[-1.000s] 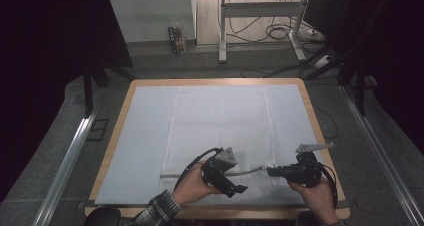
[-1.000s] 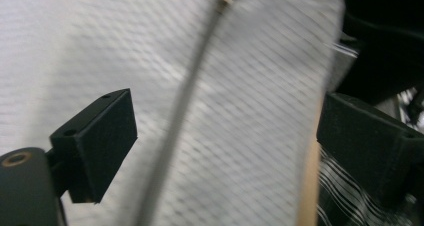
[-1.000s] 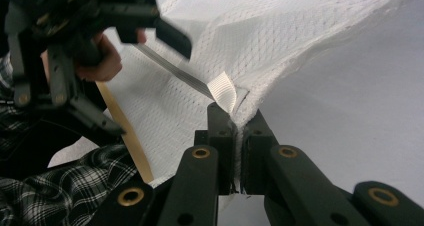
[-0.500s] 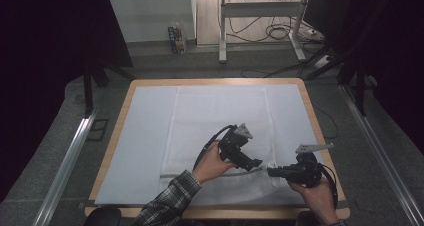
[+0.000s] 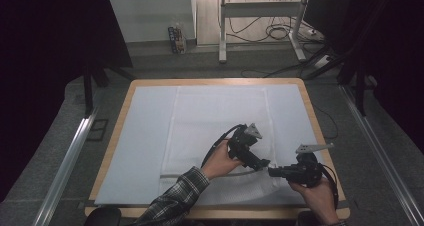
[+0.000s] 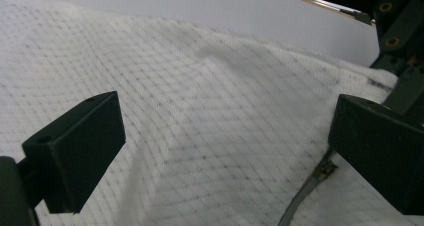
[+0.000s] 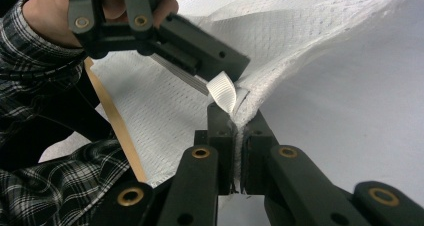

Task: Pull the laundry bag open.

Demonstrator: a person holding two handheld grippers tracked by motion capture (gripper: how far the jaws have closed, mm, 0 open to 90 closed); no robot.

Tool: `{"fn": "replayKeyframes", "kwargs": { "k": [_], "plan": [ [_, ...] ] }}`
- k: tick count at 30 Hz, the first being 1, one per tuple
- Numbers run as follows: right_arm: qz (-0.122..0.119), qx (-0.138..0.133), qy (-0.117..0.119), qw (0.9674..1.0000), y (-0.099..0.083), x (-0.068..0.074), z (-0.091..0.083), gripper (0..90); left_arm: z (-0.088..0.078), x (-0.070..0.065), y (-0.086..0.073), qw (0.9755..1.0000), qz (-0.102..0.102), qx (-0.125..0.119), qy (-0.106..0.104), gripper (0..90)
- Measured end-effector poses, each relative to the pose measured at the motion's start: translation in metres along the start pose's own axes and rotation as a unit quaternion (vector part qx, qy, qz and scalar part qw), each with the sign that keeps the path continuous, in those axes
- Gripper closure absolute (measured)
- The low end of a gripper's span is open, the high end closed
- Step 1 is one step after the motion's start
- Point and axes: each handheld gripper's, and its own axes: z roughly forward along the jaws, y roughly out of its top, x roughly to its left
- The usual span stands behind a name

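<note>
One white mesh laundry bag (image 5: 220, 136), soft, light, limp: right gripper (image 7: 239, 123) pinches its corner beside the ribbon loop (image 7: 222, 91); left gripper (image 6: 225, 136) spread above, best taken along the zipper edge.

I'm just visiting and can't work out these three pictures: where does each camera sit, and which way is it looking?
High view: fixed above the person's side, looking forward and down on the table; both forearms, the left gripper and the right gripper show.
Left gripper view: rides that gripper, looking between its open jaws at the white mesh bag.
Right gripper view: rides that gripper, whose jaws pinch the bag's edge by a white ribbon loop; the plaid sleeve shows.
Shared: both gripper views see the same bag and its zipper.
</note>
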Motion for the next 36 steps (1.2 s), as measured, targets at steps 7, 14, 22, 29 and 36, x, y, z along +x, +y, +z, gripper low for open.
{"fn": "replayKeyframes", "kwargs": {
  "k": [7, 14, 22, 29, 36],
  "plan": [
    [0.0, -0.001, -0.002, 1.0, 0.001, 0.0, 0.0, 85.0, -0.005, -0.001, -0.004, 0.9999, 0.002, -0.004, -0.012, 1.2],
    [-0.001, -0.001, -0.002, 1.0, 0.001, 0.001, 0.0, 84.9, -0.004, -0.003, 0.006, 0.9998, -0.007, -0.019, 0.002, 1.3],
    [-0.003, 0.001, -0.004, 1.0, 0.001, 0.001, 0.0, 84.9, 0.001, -0.004, 0.009, 1.0, 0.0, -0.009, 0.001, 1.6],
    [-0.002, -0.001, -0.008, 1.0, 0.001, 0.0, -0.001, 84.9, 0.003, -0.005, 0.005, 0.9998, 0.016, 0.012, 0.006, 1.7],
    [0.0, -0.003, -0.006, 1.0, 0.001, 0.0, -0.002, 84.8, -0.003, -0.003, -0.002, 0.9995, 0.014, 0.027, 0.005, 2.8]
  ]
}}
